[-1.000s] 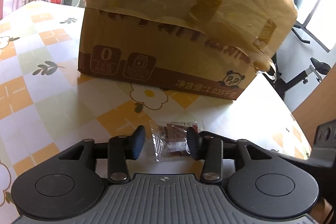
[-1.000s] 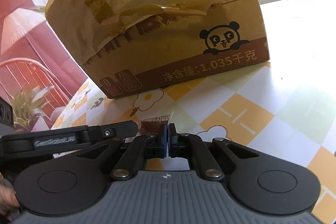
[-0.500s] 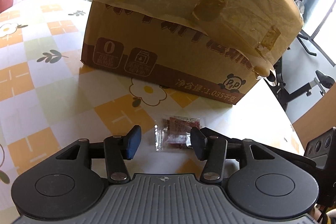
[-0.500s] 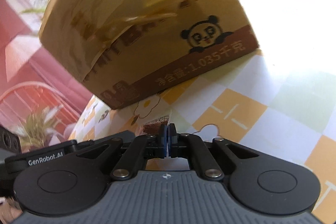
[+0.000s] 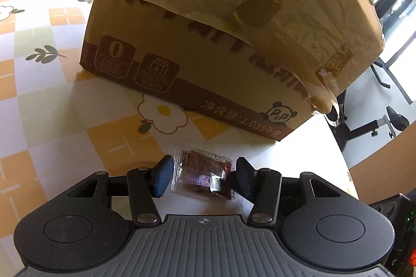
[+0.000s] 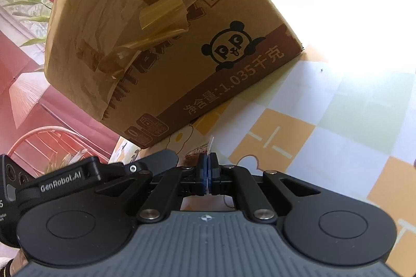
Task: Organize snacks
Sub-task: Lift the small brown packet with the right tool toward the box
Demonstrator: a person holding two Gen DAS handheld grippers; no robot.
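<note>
1. Since the earlier frames, both views have rolled: the cardboard box (image 5: 228,43) now sits tilted in the left wrist view and leans more steeply in the right wrist view, while the snack packet (image 5: 204,177) has stayed between the left tool's pads, which stood closer together a second ago.
2. Left tool (image 5: 204,177): jaws about half open. The blue pad at 9 o'clock lies just beside the packet's clear sealed edge; the dark pad at 3 o'clock lies at its opposite end. Whether either pad presses the wrapper cannot be told.
3. Snack packet: a small clear wrapper with red-brown contents and printed lettering, lying in front of the box's near lower edge, at 12 o'clock from the left tool's body. Whether it rests on the surface (image 5: 52,100) or is lifted off it cannot be told.
4. Right tool (image 6: 208,171): jaws fully closed, pads pressed on a thin clear edge of the packet's wrapper (image 6: 211,144), which sticks up at 12 o'clock above the pads.
5. Cardboard box: brown, loosely taped, printed with a panda and Chinese lettering; it stands on the surface at 12 o'clock from both tools, near the packet.
6. Surface: covered with a cloth of orange, green and white squares with flower prints.
7. Left tool's body (image 6: 78,175): visible at 9 o'clock in the right wrist view, just beside the right tool.
</note>
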